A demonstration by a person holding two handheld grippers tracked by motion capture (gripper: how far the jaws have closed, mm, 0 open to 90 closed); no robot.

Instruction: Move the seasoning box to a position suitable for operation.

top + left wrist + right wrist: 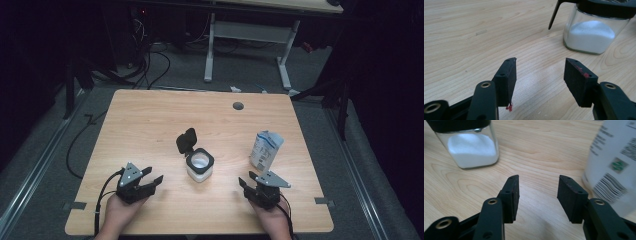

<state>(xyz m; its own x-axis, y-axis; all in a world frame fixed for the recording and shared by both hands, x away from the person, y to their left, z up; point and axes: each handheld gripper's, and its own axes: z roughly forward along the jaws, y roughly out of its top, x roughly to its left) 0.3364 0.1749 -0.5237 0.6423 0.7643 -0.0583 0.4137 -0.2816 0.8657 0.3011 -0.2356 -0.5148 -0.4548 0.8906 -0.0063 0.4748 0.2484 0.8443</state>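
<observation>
A square glass jar holding white powder stands near the table's middle, its black flip lid hinged open toward the back left. It appears again as the jar in the left gripper view and the jar in the right gripper view. A white and blue printed bag stands upright to the jar's right, close to my right gripper as the bag. My left gripper rests open at the front left, its jaws empty. My right gripper is open at the front right, with nothing between the pads.
The wooden table has a round grey cable hole near its back edge. Strips of tape mark the front corners. Behind the table a white desk frame and loose cables lie on the grey floor.
</observation>
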